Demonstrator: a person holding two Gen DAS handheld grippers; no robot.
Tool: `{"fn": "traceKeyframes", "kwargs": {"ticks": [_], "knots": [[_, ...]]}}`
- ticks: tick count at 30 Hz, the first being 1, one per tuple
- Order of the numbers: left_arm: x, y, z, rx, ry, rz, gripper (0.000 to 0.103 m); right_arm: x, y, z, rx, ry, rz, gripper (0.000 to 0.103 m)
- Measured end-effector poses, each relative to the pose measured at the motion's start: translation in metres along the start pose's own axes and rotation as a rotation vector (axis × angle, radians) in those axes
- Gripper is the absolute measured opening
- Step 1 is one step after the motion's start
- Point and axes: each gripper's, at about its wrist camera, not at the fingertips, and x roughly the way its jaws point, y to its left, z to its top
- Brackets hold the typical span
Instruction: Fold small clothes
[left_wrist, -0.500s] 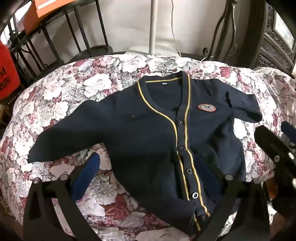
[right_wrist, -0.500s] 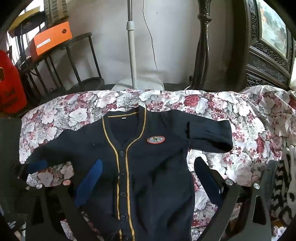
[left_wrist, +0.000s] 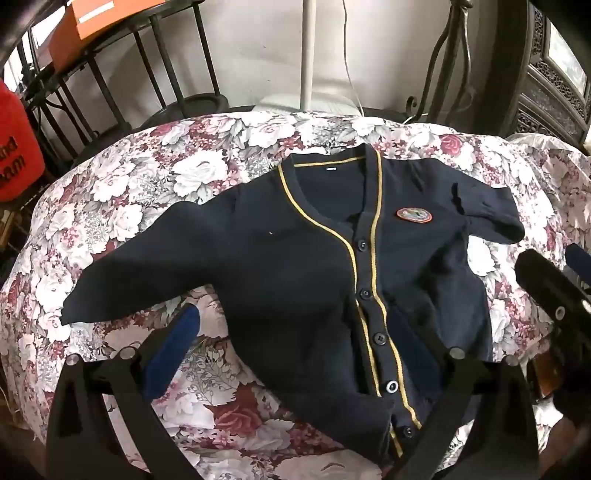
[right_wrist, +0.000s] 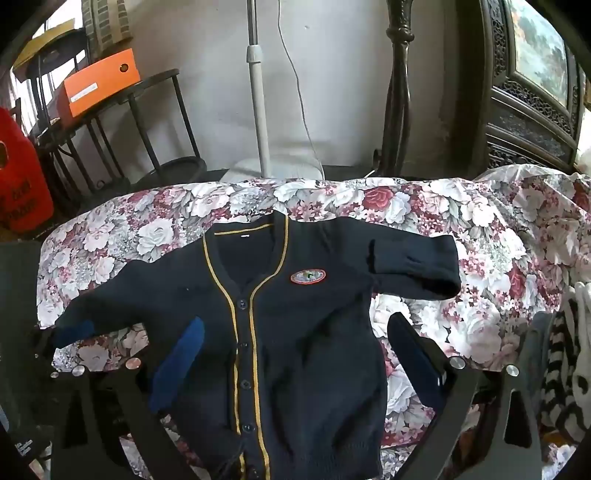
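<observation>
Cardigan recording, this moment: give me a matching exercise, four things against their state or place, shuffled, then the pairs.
Things:
1. cardigan
2. round badge
3. orange box
4. right gripper

States or places:
A. on the dark rack behind the table
B. spread face up and buttoned on the floral cloth
C. open, holding nothing
D. on the chest, beside the yellow-trimmed placket

Pairs: 1-B, 2-D, 3-A, 4-C
</observation>
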Motion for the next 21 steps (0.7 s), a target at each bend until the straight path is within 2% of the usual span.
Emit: {"fn": "traceKeyframes", "kwargs": {"ticks": [21], "knots": [[0.0054, 0.0018, -0.0013, -0.01, 0.021, -0.001, 0.098, 0.0049, 0.0044, 0.0002, 0.002, 0.01, -0.005, 0.099]]}}
